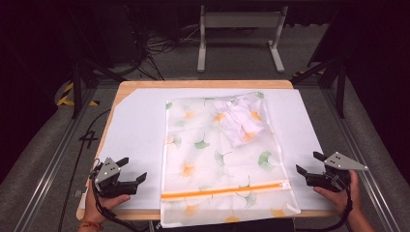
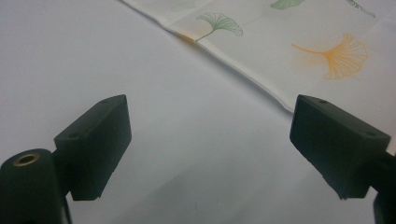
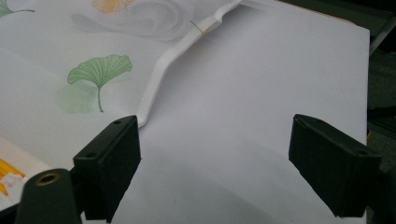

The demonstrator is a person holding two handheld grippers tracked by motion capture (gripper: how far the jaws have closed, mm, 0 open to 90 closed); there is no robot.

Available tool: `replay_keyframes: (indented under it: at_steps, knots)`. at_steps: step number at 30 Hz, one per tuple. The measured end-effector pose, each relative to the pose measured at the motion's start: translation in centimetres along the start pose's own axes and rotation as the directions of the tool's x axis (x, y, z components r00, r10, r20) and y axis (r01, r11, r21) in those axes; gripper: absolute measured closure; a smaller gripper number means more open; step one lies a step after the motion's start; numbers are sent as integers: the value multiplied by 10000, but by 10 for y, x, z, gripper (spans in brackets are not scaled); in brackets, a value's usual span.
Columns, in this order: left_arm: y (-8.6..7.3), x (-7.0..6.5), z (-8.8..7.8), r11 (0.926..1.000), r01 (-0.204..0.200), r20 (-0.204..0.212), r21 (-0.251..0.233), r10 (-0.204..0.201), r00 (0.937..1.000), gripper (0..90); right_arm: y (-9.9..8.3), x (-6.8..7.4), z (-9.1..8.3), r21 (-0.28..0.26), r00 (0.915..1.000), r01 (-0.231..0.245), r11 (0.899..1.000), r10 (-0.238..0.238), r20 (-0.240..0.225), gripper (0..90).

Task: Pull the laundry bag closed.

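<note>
Wooden table (image 1: 203,84) – white sheet (image 1: 135,130), leaf-print mesh bag (image 1: 212,159), dark room

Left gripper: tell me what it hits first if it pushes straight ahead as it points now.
Probably the hemmed left edge of the leaf-print mesh bag. The left gripper is open over bare white sheet, with that edge crossing ahead; depth is uncertain.

A wooden worktop (image 1: 123,92) is seen covered by a white sheet (image 1: 135,130), with bare wood left along the far edge and left corner. Grey carpeted floor (image 1: 43,145) lies around it. Beyond the far edge, a white metal stand (image 1: 239,29) and a tangle of cables (image 1: 154,46) are seen (the surroundings are dark). Yellow-and-black tape (image 1: 65,94) is laid at left.
</note>
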State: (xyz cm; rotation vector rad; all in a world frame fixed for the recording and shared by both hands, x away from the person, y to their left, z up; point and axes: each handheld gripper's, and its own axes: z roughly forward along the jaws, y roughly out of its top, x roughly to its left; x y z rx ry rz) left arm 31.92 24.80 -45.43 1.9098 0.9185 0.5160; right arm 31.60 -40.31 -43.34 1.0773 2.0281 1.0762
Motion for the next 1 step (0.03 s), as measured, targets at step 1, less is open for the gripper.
replay_keyframes:
  at_steps: [1]
  knots:
    - [0,1,0,10000,2,28,-5,-2,10000,134,0,0,0,10,10000,-12,10000,12,13,176]
